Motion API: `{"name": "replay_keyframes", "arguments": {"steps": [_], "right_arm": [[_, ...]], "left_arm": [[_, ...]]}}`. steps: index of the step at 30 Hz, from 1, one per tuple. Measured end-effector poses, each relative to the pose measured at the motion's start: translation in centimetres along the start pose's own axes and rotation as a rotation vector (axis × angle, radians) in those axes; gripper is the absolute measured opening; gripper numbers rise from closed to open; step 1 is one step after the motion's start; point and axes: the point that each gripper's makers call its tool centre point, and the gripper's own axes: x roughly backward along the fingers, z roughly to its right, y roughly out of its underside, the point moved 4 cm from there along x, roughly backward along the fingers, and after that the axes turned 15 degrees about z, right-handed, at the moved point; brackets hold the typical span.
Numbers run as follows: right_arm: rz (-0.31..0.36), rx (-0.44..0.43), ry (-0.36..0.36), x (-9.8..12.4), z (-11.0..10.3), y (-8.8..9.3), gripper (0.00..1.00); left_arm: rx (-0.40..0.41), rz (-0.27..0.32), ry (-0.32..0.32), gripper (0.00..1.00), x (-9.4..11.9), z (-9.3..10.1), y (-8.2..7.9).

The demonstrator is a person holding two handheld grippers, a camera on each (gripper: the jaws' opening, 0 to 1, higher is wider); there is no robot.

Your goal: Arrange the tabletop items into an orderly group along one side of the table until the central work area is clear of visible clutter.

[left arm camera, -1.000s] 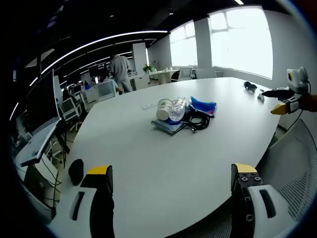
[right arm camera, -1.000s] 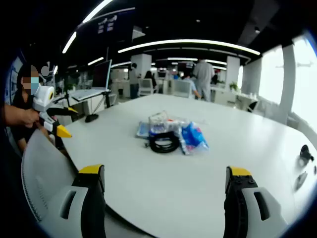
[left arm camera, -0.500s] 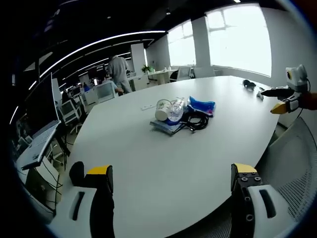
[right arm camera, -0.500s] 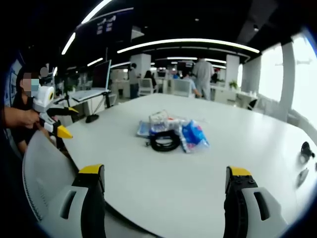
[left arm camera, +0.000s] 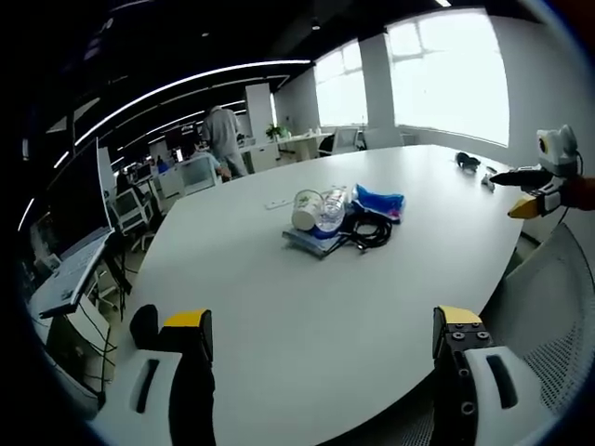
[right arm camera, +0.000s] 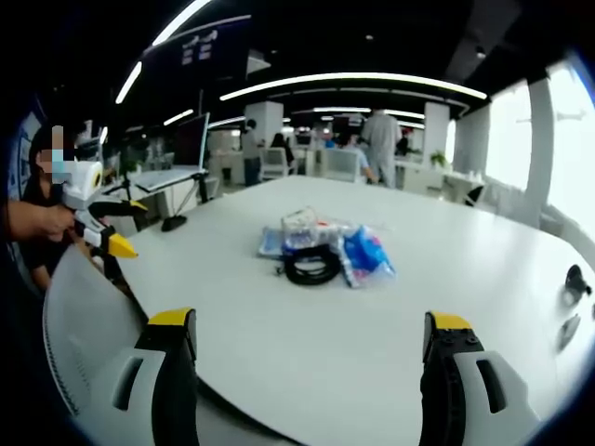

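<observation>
On the white table (left arm camera: 279,307), a central cluster of blue pouch (left arm camera: 379,200), black cable coil (right arm camera: 310,265) and paper cup (left arm camera: 305,208) is seen, approached by the left gripper (left arm camera: 321,348) and right gripper (right arm camera: 307,348), both held spread and empty.

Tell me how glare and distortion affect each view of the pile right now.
Left gripper view: windows blown out white, pile still readable; fisheye bends the table edge. Right gripper view: pile slightly soft, bright window at the right edge.
</observation>
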Motion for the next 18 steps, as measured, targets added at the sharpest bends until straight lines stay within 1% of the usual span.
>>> {"name": "replay_keyframes", "arguments": {"steps": [5,13,18], "right_arm": [[-0.001,-0.002,0.001,-0.13,-0.06,-0.03,1.0],[0.003,0.003,-0.001,-0.39,-0.23,-0.48,1.0],[-0.001,0.004,0.005,-0.22,-0.25,-0.55,1.0]], "left_arm": [[0.001,-0.003,-0.004,1.0,0.06,-0.07,0.07],[-0.011,0.009,0.008,0.99,-0.33,0.08,-0.48],[-0.019,-0.002,0.022,0.99,-0.56,0.15,-0.44]]}}
